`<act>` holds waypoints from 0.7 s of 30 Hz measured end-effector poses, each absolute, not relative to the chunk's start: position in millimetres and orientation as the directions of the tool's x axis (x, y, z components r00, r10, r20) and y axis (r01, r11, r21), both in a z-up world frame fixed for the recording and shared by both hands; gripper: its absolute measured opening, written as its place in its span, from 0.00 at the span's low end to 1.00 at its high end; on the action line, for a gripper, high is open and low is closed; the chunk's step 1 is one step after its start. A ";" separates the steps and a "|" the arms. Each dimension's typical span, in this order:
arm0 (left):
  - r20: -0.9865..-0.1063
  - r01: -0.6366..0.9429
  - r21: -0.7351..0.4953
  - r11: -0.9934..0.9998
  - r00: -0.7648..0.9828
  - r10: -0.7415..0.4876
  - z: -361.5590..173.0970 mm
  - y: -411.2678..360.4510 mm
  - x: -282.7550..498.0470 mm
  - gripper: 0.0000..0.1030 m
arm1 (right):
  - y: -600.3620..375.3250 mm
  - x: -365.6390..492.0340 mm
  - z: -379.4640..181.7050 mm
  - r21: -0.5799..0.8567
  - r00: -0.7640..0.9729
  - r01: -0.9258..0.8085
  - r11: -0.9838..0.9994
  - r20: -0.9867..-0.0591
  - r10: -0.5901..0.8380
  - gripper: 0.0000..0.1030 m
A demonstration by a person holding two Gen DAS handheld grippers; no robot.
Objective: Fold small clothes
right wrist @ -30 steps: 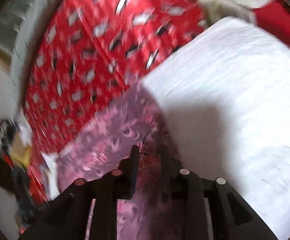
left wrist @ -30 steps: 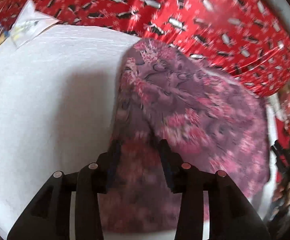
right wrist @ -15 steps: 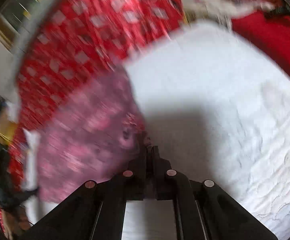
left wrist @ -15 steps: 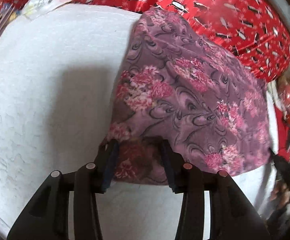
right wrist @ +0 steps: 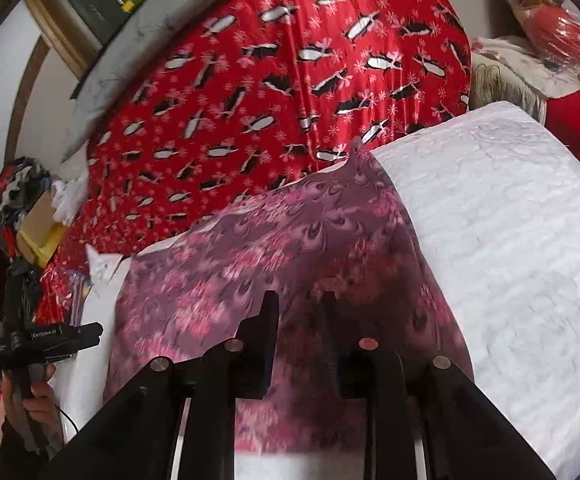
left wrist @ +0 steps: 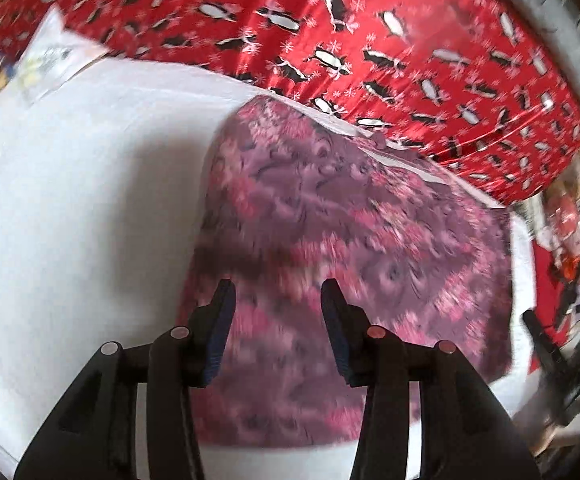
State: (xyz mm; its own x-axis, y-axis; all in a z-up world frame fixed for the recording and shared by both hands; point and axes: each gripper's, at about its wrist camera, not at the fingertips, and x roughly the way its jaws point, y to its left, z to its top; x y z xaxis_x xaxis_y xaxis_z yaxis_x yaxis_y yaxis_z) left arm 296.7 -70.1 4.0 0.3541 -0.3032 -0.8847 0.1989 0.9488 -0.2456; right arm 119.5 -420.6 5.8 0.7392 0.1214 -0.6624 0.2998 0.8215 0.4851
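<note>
— Right wrist view: how far along is the purple flowered cloth (right wrist: 274,248)?

— It lies spread on the white quilt (right wrist: 510,216), near edge toward both tools, red penguin blanket (right wrist: 290,72) behind it. One layer seems to lie over another, so perhaps one fold is made; blur hides the edges.

— And the tongs?

— The right gripper (right wrist: 298,308) has just been opening; its jaws stand slightly apart above the cloth, clamping nothing. The left gripper (left wrist: 276,294) is parted too, holding nothing. Further folds likely remain.
</note>
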 end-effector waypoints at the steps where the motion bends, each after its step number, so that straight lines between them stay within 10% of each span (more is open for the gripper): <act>1: -0.892 0.214 -0.226 0.950 0.347 -0.290 0.9 -72.2 303.2 0.41 | -427.8 125.4 2.4 0.493 0.739 0.317 0.810 -0.663 0.114 0.26; 10: -0.889 0.256 -0.205 0.945 0.356 -0.289 -22.1 -86.3 378.0 0.42 | -500.8 228.5 -27.5 0.379 0.611 0.489 0.786 -0.792 0.001 0.60; 11: -0.886 0.250 -0.190 0.950 0.374 -0.275 -22.3 -87.0 385.6 0.42 | -500.8 236.9 -29.7 0.366 0.607 0.479 0.798 -0.794 -0.001 0.54; 13: -0.881 0.228 -0.141 0.963 0.415 -0.227 -26.8 -90.5 404.0 0.42 | -496.6 249.9 -28.6 0.389 0.639 0.405 0.828 -0.768 0.048 0.04; 17: -0.873 0.120 -0.038 0.992 0.478 -0.091 -44.4 -87.3 431.5 0.48 | -513.6 245.5 -23.1 0.422 0.707 0.464 0.779 -0.706 -0.038 0.04; 21: -0.890 0.041 -0.204 0.978 0.408 -0.203 -34.5 -54.6 445.2 0.47 | -534.2 234.4 -51.6 0.448 0.640 0.547 0.707 -0.769 -0.008 0.05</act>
State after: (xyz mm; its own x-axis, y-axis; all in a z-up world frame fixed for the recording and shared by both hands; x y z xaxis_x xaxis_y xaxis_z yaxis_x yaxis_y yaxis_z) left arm 445.2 -54.6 -34.5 0.4079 -0.2032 -0.8901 0.0415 0.9780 -0.2042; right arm 234.4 -534.2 -51.6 0.6396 -0.0081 -0.7687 0.5474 0.7068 0.4480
